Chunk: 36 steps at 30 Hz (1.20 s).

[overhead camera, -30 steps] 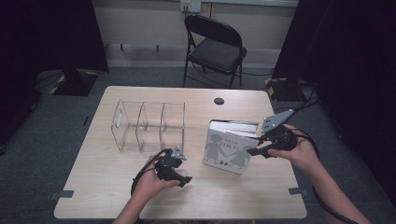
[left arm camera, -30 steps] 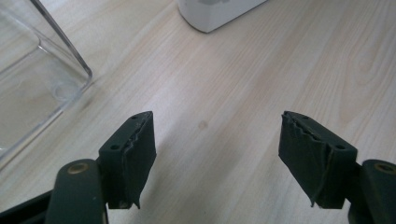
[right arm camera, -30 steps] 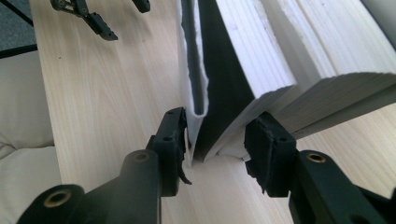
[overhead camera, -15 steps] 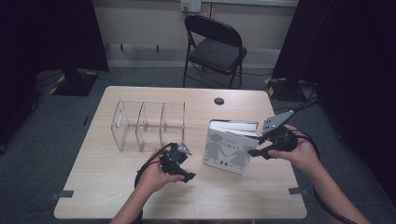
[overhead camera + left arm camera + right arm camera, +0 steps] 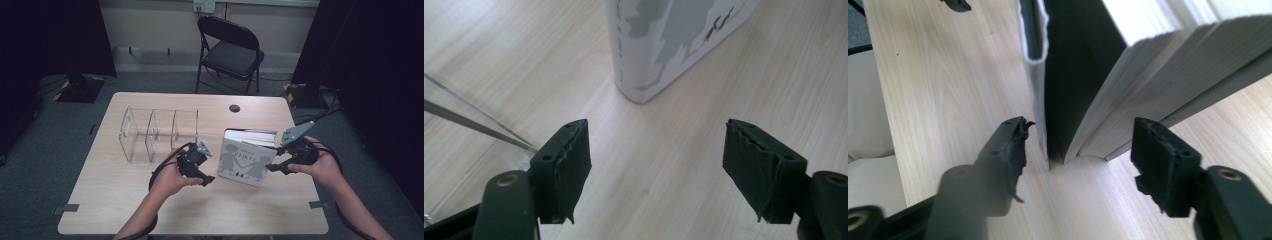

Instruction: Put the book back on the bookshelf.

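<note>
One book (image 5: 247,159) stands upright on its bottom edge on the wooden table (image 5: 150,205), just to the right of the clear acrylic organizer (image 5: 159,134), its grey-and-white cover with dark figures facing the person. The right gripper (image 5: 276,167) is at the book's right edge, near the bottom corner. In the right gripper view the jaws are spread, having just been opening, and the book's (image 5: 1128,75) lower corner stands between them without either pad pressing on it; the front cover has swung a little away from the block of pages, leaving a dark gap. The left gripper (image 5: 207,180) hangs just left of the book, between it and the organizer's near right corner. In the left gripper view its jaws stand apart with only bare tabletop between them; the book's spine corner (image 5: 644,60) lies ahead of the tips, apart from them, and an edge of the organizer (image 5: 469,120) crosses at the left.

The table is light wood grain, with a small dark round disc (image 5: 234,108) beyond the book near the far edge. Past that edge stands one black folding chair (image 5: 230,50) on grey carpet, before a pale wall with dark curtains on either side.

Counted: one book, one organizer with three compartments, one chair, two grippers, each in one hand.
</note>
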Tool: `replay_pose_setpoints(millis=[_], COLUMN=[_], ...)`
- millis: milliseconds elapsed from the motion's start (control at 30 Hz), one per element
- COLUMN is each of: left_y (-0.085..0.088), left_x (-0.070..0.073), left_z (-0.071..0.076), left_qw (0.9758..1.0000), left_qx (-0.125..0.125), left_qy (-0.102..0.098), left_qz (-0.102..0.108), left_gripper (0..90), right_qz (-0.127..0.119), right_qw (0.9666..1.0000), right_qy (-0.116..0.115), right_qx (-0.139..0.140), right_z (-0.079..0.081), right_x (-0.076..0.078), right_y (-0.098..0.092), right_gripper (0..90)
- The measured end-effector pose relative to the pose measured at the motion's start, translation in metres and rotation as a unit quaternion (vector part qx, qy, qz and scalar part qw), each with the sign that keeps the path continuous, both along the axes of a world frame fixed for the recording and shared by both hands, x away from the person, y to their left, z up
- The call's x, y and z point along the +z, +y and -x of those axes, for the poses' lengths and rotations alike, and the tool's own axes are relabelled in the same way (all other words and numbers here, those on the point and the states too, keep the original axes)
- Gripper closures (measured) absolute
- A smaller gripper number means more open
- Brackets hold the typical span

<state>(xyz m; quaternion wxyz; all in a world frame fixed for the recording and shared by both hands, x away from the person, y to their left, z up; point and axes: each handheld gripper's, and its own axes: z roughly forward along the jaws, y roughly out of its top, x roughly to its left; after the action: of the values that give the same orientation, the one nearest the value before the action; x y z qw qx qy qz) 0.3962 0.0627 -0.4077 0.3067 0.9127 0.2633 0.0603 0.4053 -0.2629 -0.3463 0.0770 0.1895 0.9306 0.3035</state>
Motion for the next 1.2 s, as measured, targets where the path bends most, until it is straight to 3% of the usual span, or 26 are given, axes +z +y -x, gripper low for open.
replay_pose_setpoints(millis=[267, 600, 1033, 1200], left_y=[-0.005, -0.015, -0.03, -0.038], left_x=[0.012, 0.027, 0.042, 0.048], left_z=[-0.005, -0.013, -0.027, -0.032], left_qw=[1.0, 0.9999, 0.9997, 0.9995], left_qx=[0.001, -0.006, -0.022, -0.03], left_qy=[0.004, -0.006, -0.011, -0.012], left_qz=[-0.006, -0.006, -0.008, 0.001], left_gripper=[26.5, 26.6, 26.4, 25.4], right_qz=[-0.008, -0.012, -0.026, -0.029], right_qw=[0.9999, 0.9992, 0.9983, 0.9983], right_qy=[0.001, 0.002, 0.016, 0.02], right_qx=[-0.014, -0.037, -0.049, -0.047], right_z=[0.003, 0.007, 0.012, 0.012], right_x=[-0.01, -0.027, -0.049, -0.052], right_y=[-0.005, -0.012, -0.023, -0.024], right_gripper=[32.6, 23.1, 21.9, 22.1])
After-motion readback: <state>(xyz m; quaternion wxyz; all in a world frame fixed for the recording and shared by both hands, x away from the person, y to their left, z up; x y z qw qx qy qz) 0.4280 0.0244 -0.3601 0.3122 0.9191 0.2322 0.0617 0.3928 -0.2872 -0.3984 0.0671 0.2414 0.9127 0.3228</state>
